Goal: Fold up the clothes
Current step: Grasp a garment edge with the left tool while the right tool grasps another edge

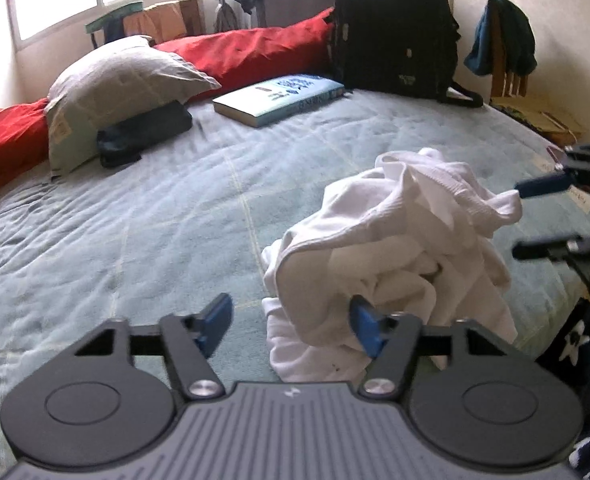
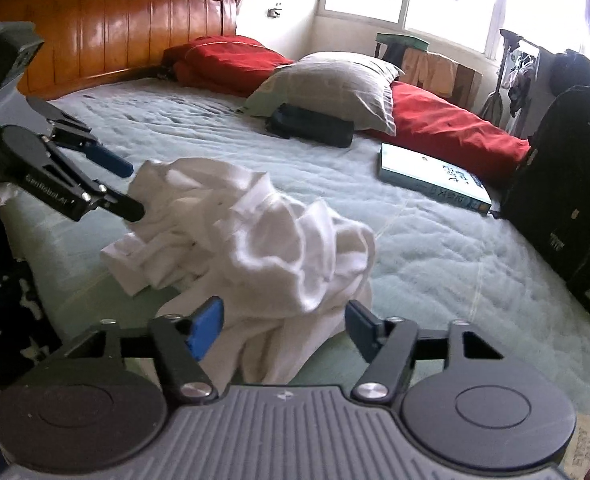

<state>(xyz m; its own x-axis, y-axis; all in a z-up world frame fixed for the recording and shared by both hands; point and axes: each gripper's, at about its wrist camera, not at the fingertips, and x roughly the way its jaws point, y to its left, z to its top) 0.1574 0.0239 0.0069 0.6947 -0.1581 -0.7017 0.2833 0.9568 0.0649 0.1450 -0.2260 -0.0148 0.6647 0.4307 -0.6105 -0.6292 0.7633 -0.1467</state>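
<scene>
Two grippers, left gripper (image 1: 291, 326) and right gripper (image 2: 285, 330), jaws half-wide, unclamped, astride crumpled white garment (image 1: 407, 240) | step: first grab | next: pinch edges, spread flat on bed (image 1: 135, 220)

I see a bed (image 1: 135, 216): crumpled white garment (image 1: 407, 248), book (image 1: 279, 98), grey pillow (image 1: 119, 88), red bedding (image 1: 255, 48), black backpack (image 1: 395, 28).

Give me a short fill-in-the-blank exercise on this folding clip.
1. The crumpled garment between the two grippers is ____ in colour.
2. The book lies on the bed beside a black ____.
3. The grey pillow rests partly on a long ____ cushion.

Missing words: white; backpack; red
</scene>
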